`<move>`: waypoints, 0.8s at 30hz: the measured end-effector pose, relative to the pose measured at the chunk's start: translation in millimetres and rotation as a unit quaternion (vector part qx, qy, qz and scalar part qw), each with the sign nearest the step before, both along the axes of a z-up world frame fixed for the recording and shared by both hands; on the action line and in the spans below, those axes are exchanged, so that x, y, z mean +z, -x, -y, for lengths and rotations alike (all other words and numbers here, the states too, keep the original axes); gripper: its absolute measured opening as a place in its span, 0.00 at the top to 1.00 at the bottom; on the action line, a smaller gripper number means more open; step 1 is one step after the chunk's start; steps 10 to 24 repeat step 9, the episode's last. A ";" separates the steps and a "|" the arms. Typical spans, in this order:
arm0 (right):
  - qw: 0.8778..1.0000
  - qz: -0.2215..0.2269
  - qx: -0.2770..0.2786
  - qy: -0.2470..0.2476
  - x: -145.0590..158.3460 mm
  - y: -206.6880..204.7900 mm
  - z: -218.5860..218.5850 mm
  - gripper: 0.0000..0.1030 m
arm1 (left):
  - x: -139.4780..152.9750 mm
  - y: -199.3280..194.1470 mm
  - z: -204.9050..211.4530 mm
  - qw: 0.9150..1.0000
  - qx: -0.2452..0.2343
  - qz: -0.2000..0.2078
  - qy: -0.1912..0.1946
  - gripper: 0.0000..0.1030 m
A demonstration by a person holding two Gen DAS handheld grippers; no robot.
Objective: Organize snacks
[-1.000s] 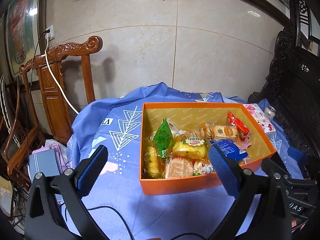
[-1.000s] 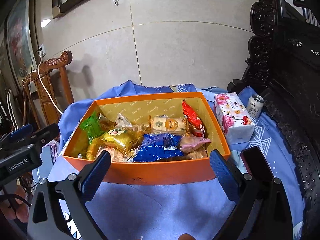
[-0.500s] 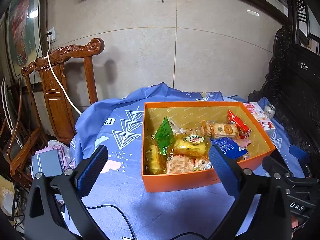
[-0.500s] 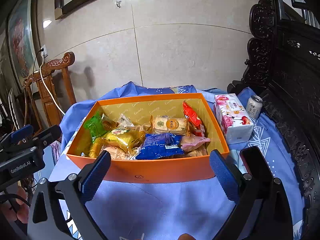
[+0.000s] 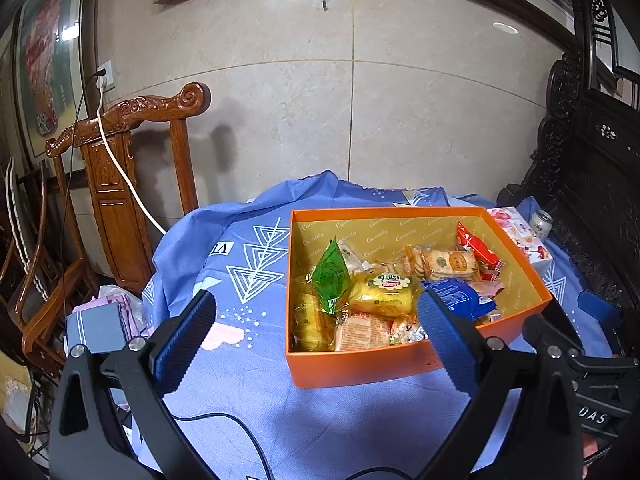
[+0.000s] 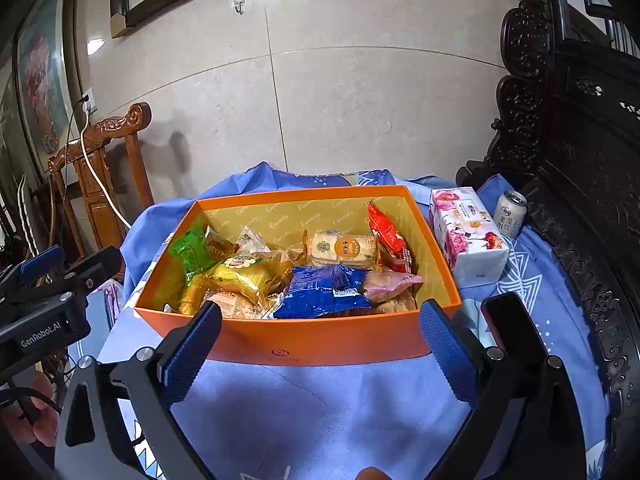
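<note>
An orange box (image 5: 360,368) (image 6: 320,340) sits on the blue cloth and holds several wrapped snacks: a green packet (image 5: 331,276) (image 6: 192,250), a yellow cake pack (image 5: 382,294) (image 6: 244,278), a cracker pack (image 5: 450,264) (image 6: 340,246), a blue bag (image 6: 324,292) and a red bag (image 6: 386,234). My left gripper (image 5: 314,340) is open and empty, in front of the box's left corner. My right gripper (image 6: 320,350) is open and empty, just in front of the box's near wall.
A flowered tissue pack (image 6: 466,234) and a drink can (image 6: 509,214) stand right of the box. A dark phone (image 6: 512,328) lies on the cloth at the right. A carved wooden chair (image 5: 120,184) stands at the left, dark carved furniture (image 6: 580,160) at the right. A tiled wall is behind.
Both grippers have drawn back and risen a little from the box; the box looks slightly farther. The jaws stay open. Nothing in the box has moved.
</note>
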State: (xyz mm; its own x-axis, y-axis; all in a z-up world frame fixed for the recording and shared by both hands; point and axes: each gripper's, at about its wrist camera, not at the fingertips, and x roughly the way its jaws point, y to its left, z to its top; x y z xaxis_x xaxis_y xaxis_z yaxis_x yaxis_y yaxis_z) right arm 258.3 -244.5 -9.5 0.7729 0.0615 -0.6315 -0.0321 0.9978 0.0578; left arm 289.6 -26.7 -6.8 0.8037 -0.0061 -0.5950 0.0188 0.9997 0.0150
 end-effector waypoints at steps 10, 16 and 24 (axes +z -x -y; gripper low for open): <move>1.000 -0.001 0.001 -0.001 0.3 -0.4 -1.3 0.03 | 0.7 0.7 1.1 1.000 0.000 -0.003 -0.002 0.04; 1.000 -0.001 0.001 -0.001 0.3 -0.4 -1.3 0.03 | 0.7 0.7 1.1 1.000 0.000 -0.003 -0.002 0.04; 1.000 -0.001 0.001 -0.001 0.3 -0.4 -1.3 0.03 | 0.7 0.7 1.1 1.000 0.000 -0.003 -0.002 0.04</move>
